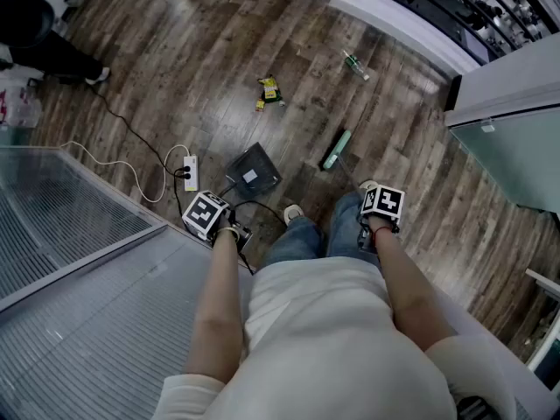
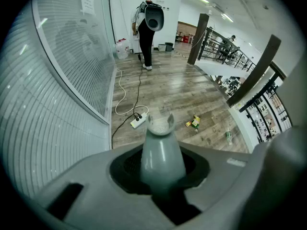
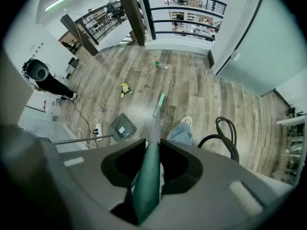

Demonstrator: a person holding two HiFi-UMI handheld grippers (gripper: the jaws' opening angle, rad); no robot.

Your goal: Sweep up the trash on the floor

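Left gripper (image 1: 234, 231) clamps dustpan handle (image 2: 161, 152); right gripper (image 1: 369, 228) clamps broom (image 1: 336, 150); bottle (image 1: 354, 64) may roll away if swept hard.

dustpan (image 1: 254, 171): 1 | broom (image 1: 336, 150): 1 | bottle (image 1: 355, 65): 1 | wrapper pieces (image 1: 269, 90): 2 | power strip (image 1: 190, 172): 1 | bystander (image 1: 39, 38): 1

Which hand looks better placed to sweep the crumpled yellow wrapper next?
Probably right: the right gripper is shut on the green broom handle; the left gripper holds only the grey dustpan handle.
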